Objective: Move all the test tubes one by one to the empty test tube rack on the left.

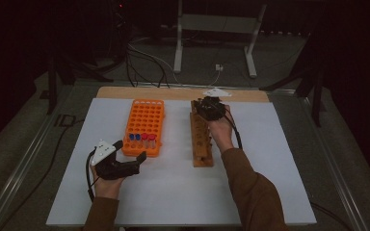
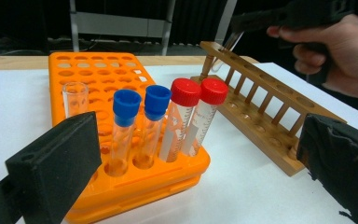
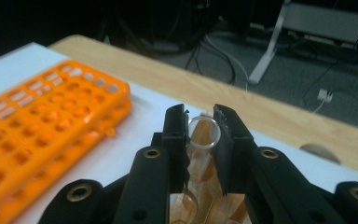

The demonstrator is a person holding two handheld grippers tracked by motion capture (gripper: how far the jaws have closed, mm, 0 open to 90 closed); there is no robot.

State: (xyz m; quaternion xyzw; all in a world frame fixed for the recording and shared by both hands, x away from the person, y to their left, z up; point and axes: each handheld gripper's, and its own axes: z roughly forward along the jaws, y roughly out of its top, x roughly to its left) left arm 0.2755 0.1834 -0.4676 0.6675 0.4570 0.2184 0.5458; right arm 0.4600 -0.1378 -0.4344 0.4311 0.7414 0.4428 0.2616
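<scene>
We hold a clear glass test tube (image 3: 204, 133) with the right gripper (image 3: 200, 126). Its jaws are clamped on the tube just below the open rim, one pad on each side. The tube stands at the far end of the wooden tube rack (image 1: 202, 139), its lower part still among the rack's holes.

We judge the tube to be light, rigid, smooth and fragile. Glass gives no warning before it cracks, so the squeeze should be only firm enough to stop slipping. The best hold is on the straight wall a little under the rim, as taken here. Pinching the rim itself risks chipping it. We should lift straight along the tube's axis, since a sideways pull against the rack hole could snap it.

The left gripper (image 2: 191, 186) rests on the white table cover (image 1: 173, 192) just beside the near corner of the orange tube rack (image 1: 144, 126). Its jaws stand wide apart with nothing between them.

The right gripper view shows the pad contact and the tube's open mouth. The left gripper view shows what that view lacks: the tube leaning slightly at the wooden rack's far end under the right hand (image 2: 340, 56). It also shows two blue-capped tubes (image 2: 140, 121) and two red-capped tubes (image 2: 191, 116) in the orange rack's near row, with an uncapped tube (image 2: 74, 98) behind them. The high view gives the layout: the two racks stand side by side and apart.
</scene>
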